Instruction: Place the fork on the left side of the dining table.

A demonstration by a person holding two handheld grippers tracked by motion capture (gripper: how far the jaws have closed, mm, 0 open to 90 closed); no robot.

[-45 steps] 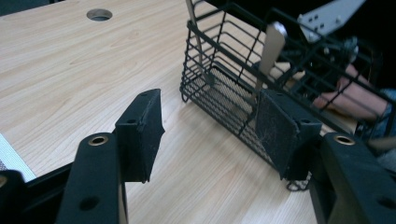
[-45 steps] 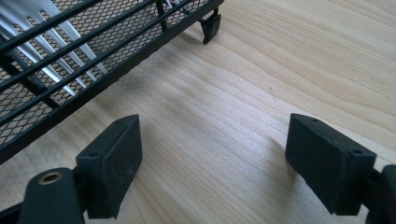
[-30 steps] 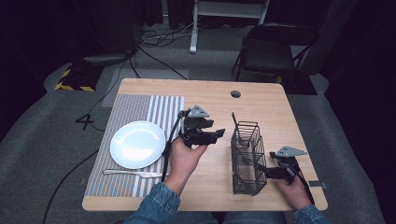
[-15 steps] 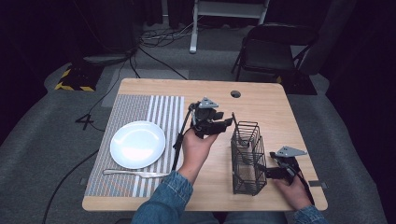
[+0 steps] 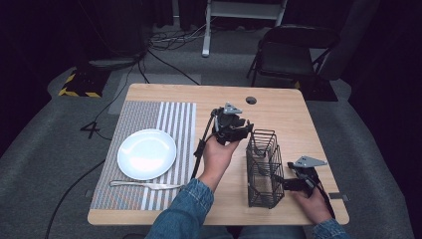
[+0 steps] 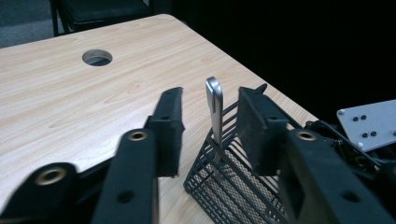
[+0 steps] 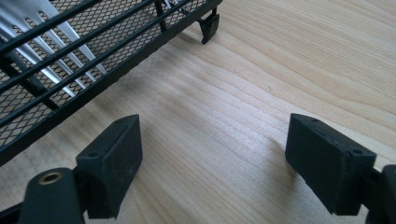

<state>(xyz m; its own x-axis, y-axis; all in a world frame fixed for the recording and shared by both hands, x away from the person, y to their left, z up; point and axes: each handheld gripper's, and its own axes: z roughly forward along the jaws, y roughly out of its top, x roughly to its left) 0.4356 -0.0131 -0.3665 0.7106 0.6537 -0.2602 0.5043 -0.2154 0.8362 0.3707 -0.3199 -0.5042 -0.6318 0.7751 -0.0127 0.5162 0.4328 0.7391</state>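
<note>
This looks like a recording studio or lab set-up rather than a home. A light wooden bench [image 5: 278,112] with a round cable hole [image 5: 251,100] stands on grey carpet [image 5: 45,149], ringed by dark, black-draped surroundings. Loose black cables [image 5: 164,57] snake over the floor at the upper left of the frame, beside a box edged in yellow-and-black hazard tape [image 5: 79,84]. A black folding chair [image 5: 293,55] sits at the upper right, next to the white legs of a stand [image 5: 206,30] at top centre. On the bench, a striped placemat [image 5: 174,124], a white plate [image 5: 146,154] and a wire cutlery basket [image 5: 263,169] form a staged table setting.
</note>
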